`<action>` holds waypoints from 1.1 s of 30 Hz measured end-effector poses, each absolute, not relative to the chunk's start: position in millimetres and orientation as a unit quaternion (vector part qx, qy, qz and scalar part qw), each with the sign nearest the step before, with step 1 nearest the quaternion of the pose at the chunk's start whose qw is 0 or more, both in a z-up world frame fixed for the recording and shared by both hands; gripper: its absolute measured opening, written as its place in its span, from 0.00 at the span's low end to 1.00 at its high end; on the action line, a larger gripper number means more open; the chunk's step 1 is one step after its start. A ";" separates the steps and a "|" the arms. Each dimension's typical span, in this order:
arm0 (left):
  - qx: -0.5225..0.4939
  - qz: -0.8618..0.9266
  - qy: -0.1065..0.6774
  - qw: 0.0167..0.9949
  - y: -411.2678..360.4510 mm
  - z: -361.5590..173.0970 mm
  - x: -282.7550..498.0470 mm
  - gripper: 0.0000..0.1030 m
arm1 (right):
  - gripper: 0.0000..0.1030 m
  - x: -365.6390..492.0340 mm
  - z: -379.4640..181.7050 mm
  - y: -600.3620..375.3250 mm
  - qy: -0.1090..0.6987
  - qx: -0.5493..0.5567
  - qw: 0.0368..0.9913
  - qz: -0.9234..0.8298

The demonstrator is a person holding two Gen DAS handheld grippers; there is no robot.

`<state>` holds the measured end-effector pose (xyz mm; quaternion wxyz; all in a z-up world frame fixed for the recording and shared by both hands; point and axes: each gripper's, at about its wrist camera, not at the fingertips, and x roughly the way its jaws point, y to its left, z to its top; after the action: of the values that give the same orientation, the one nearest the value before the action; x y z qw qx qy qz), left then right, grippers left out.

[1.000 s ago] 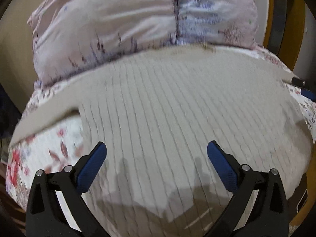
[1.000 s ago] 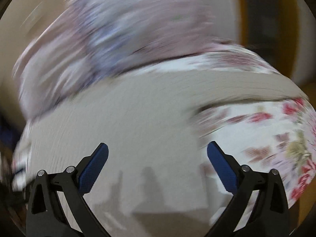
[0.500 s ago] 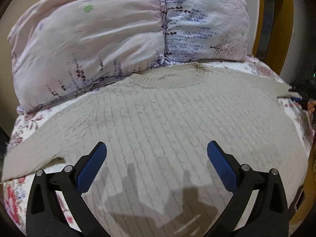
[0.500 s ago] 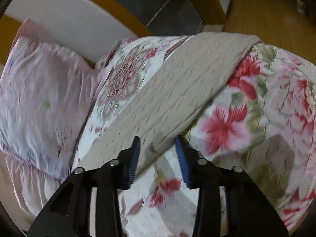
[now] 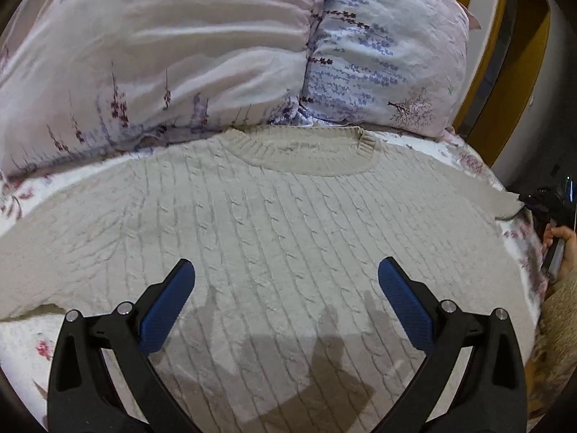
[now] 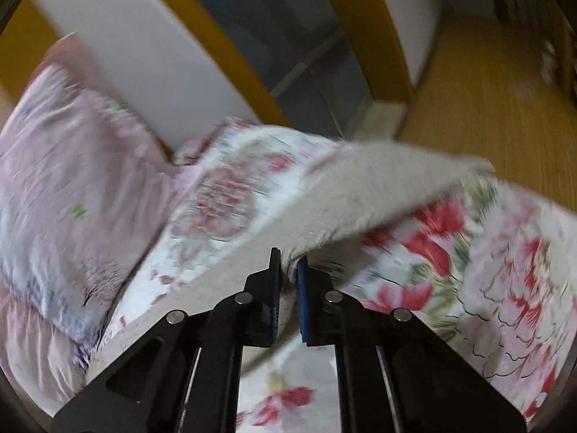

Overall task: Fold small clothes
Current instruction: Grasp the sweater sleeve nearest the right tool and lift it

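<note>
A beige cable-knit sweater [image 5: 281,223] lies flat on the bed, neckline toward the pillows. My left gripper [image 5: 286,288] hovers open and empty above its middle. In the right wrist view my right gripper [image 6: 288,274] is shut on the edge of the sweater's right sleeve [image 6: 360,195], which is lifted off the bedsheet. In the left wrist view the right gripper [image 5: 548,202] shows small at the far right, at the sleeve end.
Two pale floral pillows [image 5: 202,57] lean at the head of the bed. The floral bedsheet [image 6: 497,274] covers the bed. A wooden bed frame [image 6: 216,29] and wooden floor [image 6: 497,101] lie beyond the bed's right edge.
My right gripper swung to the right sleeve, closed on its edge and lifted it. My left gripper pulled back and tilted, bringing the neckline into view.
</note>
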<state>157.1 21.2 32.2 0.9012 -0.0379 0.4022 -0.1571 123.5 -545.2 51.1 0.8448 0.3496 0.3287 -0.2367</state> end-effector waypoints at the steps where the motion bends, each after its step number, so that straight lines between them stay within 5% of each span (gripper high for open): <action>1: -0.052 -0.164 0.403 0.899 24.0 31.5 158.4 0.98 | 0.08 128.4 61.9 -531.7 0.323 0.333 0.859 -0.215; 9: -0.104 -0.186 0.417 0.884 32.5 29.7 162.9 0.98 | 0.08 162.2 105.3 -398.6 0.332 0.258 0.907 -0.012; 20: -0.161 -0.223 0.417 0.866 38.1 25.9 159.8 0.98 | 0.12 171.3 23.7 -249.3 0.484 0.185 0.844 0.141; 21: -0.162 -0.225 0.416 0.866 38.0 26.2 159.7 0.98 | 0.14 170.6 24.1 -253.6 0.481 0.195 0.843 0.142; 23: -0.165 -0.227 0.412 0.867 38.1 28.1 160.3 0.98 | 0.41 168.1 29.9 -266.5 0.472 0.230 0.839 0.140; 25: -0.168 -0.230 0.411 0.866 37.6 29.6 162.2 0.98 | 0.53 167.5 36.1 -281.2 0.453 0.261 0.843 0.126; 30: -0.193 -0.247 0.428 0.848 40.2 27.4 169.0 0.98 | 0.51 170.7 27.9 -333.3 0.440 0.347 0.827 0.045; 33: -0.217 -0.255 0.439 0.834 42.9 22.9 172.7 0.93 | 0.35 174.2 25.4 -350.9 0.431 0.364 0.826 -0.013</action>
<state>172.7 42.9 22.9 0.8340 -0.2171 0.4389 -0.2545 174.2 -350.9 25.4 0.8256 0.3635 0.4314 -0.0130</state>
